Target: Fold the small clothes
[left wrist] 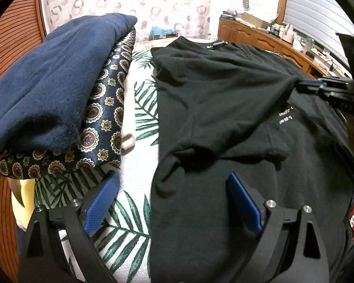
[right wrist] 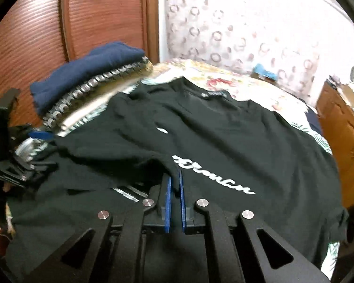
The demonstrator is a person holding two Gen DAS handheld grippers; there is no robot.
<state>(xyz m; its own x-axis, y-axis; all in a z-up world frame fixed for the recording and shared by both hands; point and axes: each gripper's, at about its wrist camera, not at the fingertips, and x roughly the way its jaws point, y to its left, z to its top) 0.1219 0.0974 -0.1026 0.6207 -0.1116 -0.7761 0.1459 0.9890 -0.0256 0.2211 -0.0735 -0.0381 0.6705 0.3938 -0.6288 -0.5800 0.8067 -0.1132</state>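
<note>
A: What does the left wrist view show?
B: The left gripper [left wrist: 172, 202] has its fingers spread wide and holds nothing. One finger is over the black shirt [left wrist: 224, 108], which lies on the bed [left wrist: 129, 231] beside a pile of folded clothes [left wrist: 59, 89].
A: And the right wrist view?
B: The right gripper [right wrist: 174, 181] has its fingers almost closed, pinching a fold of the shirt's near edge.

Both grippers same build: left gripper [left wrist: 172, 202], right gripper [right wrist: 174, 202]. Matte black plastic frames, triangular cutouts in arms, round silver screw heads at pivots, flat blue textured pads [left wrist: 244, 204] on fingers.
</note>
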